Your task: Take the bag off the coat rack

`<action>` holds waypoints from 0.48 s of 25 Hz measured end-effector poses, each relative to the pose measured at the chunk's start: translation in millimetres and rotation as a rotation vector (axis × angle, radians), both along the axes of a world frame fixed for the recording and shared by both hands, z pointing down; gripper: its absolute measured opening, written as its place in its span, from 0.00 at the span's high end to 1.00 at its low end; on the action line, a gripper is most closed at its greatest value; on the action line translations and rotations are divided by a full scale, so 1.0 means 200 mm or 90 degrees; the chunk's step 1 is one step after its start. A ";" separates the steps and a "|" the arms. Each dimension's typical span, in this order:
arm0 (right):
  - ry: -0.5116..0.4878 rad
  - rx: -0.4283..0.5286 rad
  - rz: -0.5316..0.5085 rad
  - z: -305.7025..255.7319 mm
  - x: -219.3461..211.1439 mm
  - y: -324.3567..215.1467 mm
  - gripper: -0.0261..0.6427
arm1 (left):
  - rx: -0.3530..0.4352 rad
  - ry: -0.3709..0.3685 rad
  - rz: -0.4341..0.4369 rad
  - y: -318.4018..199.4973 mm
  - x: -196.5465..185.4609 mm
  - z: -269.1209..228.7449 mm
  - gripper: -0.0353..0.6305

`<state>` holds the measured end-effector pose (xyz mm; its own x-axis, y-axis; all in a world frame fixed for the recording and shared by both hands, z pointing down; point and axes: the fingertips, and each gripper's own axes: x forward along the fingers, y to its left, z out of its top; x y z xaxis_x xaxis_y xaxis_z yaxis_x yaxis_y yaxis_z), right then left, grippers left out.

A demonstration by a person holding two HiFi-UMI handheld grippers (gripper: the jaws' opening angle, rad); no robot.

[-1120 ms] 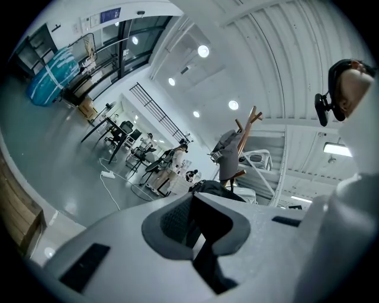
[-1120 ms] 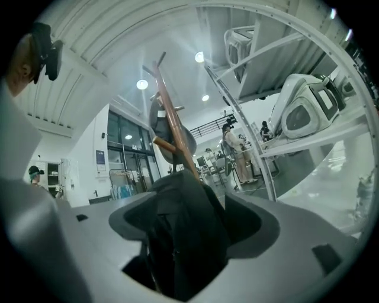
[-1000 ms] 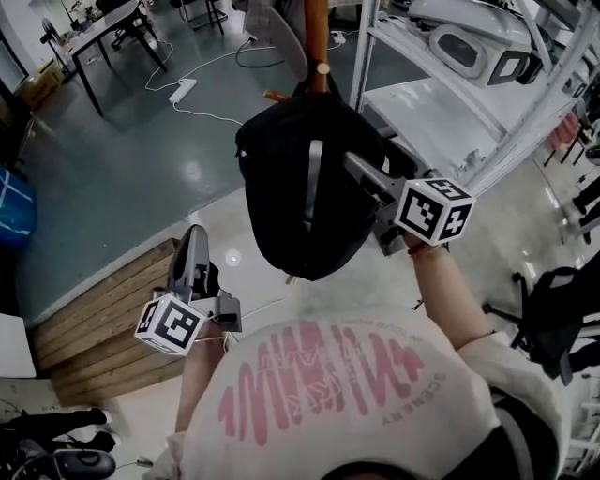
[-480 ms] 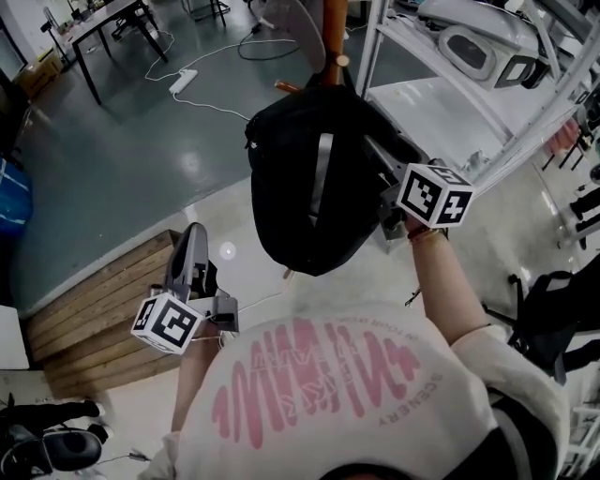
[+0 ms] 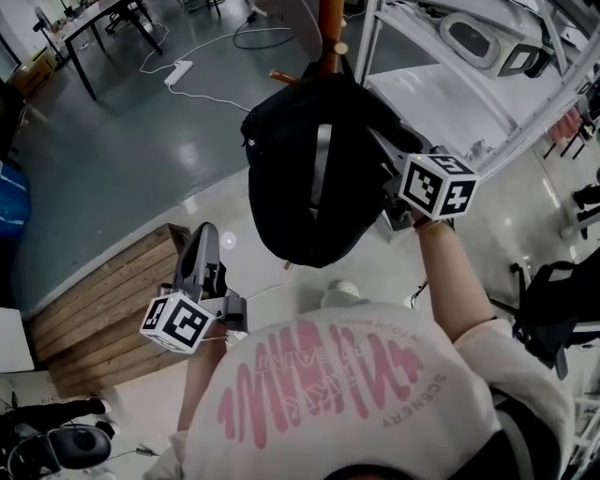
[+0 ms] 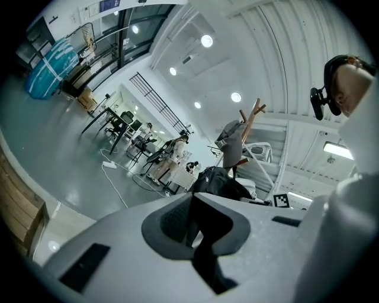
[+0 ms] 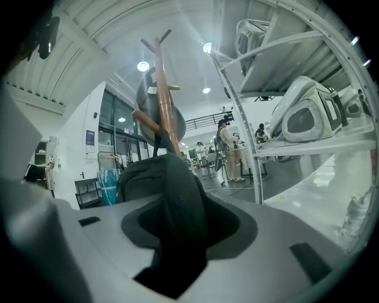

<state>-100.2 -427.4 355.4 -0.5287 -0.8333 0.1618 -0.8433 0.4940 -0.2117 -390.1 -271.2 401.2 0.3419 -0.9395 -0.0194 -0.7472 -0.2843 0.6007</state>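
A black bag [image 5: 314, 178] hangs from the orange-brown wooden coat rack [image 5: 328, 28] at the top middle of the head view. My right gripper [image 5: 384, 169] reaches into the bag's right side at about its own height. Its jaws have just been closing, and a padded black fold of the bag [image 7: 174, 183] fills the gap between them in the right gripper view [image 7: 180, 231]. The rack's pole [image 7: 164, 106] rises just behind. My left gripper [image 5: 203, 246] hangs low at the left, shut and empty, well away from the bag. From the left gripper view [image 6: 190, 222], the bag [image 6: 216, 180] and rack [image 6: 246, 127] are far off.
White metal shelving [image 5: 450, 84] with machines on it stands close to the right of the rack. A wooden pallet [image 5: 103, 309] lies on the floor at the left. A power strip [image 5: 178, 73] and cable trail across the grey floor. A grey garment [image 5: 291, 19] hangs behind the pole.
The right gripper has pushed a little further into the bag's side and its jaws have closed round a fold of it. The left gripper has stayed put.
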 end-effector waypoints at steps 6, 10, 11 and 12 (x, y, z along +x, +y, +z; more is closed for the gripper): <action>0.010 -0.002 -0.007 0.00 0.01 -0.02 0.72 | -0.004 -0.015 0.000 -0.01 0.03 0.02 0.94; 0.011 0.010 -0.016 0.00 0.02 -0.02 0.72 | 0.015 -0.039 0.002 -0.02 0.06 -0.01 0.94; 0.010 0.014 -0.018 0.00 0.02 -0.02 0.72 | 0.022 -0.037 0.005 -0.04 0.07 -0.02 0.94; 0.008 0.016 -0.022 0.00 0.03 -0.03 0.72 | 0.027 -0.031 0.010 -0.05 0.08 -0.03 0.94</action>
<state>-94.4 -432.5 355.0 -0.5547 -0.8189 0.1476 -0.8286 0.5274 -0.1880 -373.8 -281.8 395.1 0.3585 -0.9326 -0.0420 -0.7706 -0.3210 0.5506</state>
